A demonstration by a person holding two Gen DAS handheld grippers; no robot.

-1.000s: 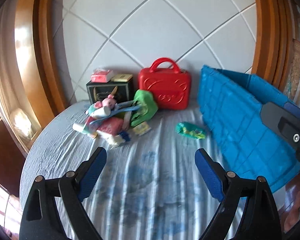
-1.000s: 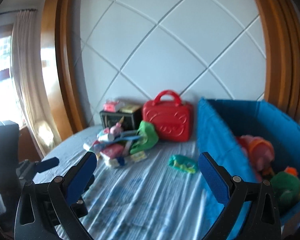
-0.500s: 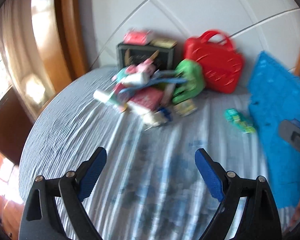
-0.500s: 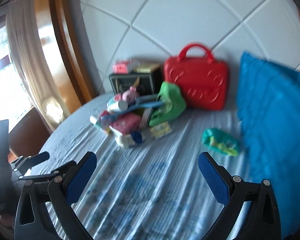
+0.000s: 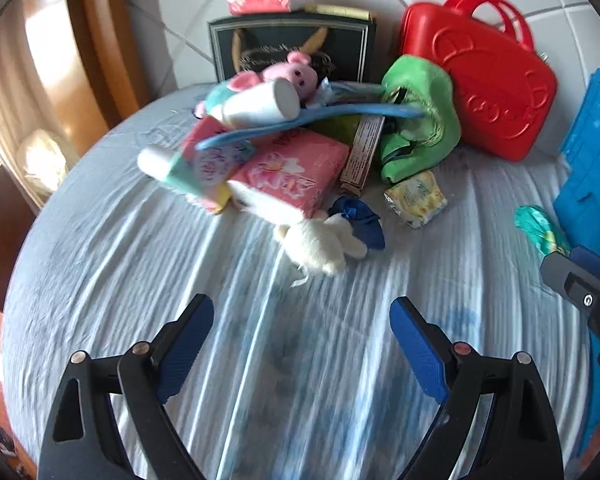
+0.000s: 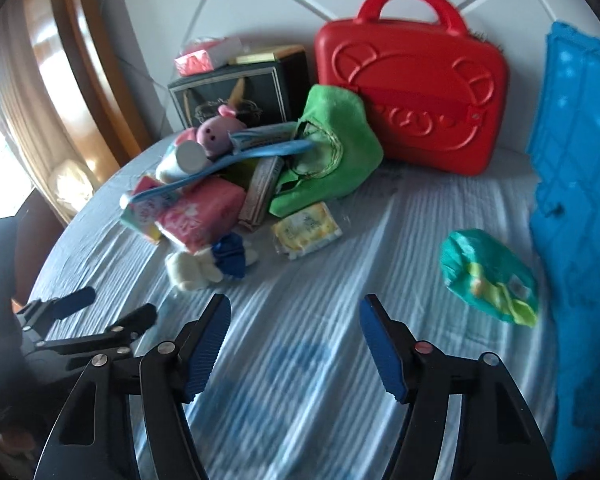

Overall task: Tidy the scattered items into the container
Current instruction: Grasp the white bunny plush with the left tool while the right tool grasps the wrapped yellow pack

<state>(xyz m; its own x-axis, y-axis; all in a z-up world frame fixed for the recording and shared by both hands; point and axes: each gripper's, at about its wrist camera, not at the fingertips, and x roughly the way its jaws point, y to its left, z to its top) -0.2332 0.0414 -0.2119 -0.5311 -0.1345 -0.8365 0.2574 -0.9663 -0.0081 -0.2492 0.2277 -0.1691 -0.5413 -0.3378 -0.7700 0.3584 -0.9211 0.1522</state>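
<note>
Scattered items (image 5: 284, 152) are heaped on the bed (image 5: 180, 280), kinda leaning on each other, so pulling one probably shifts the rest. A white plush toy (image 5: 320, 240) sits at the near edge of the pile, easiest pick I'd guess. A teal packet (image 6: 488, 276) lies alone, just beside the blue container (image 6: 580, 200) on the right. Left tongs (image 5: 302, 344) and right tongs (image 6: 294, 340) both hover wide open with nothing in them, lined up toward the pile for a first grab.
</note>
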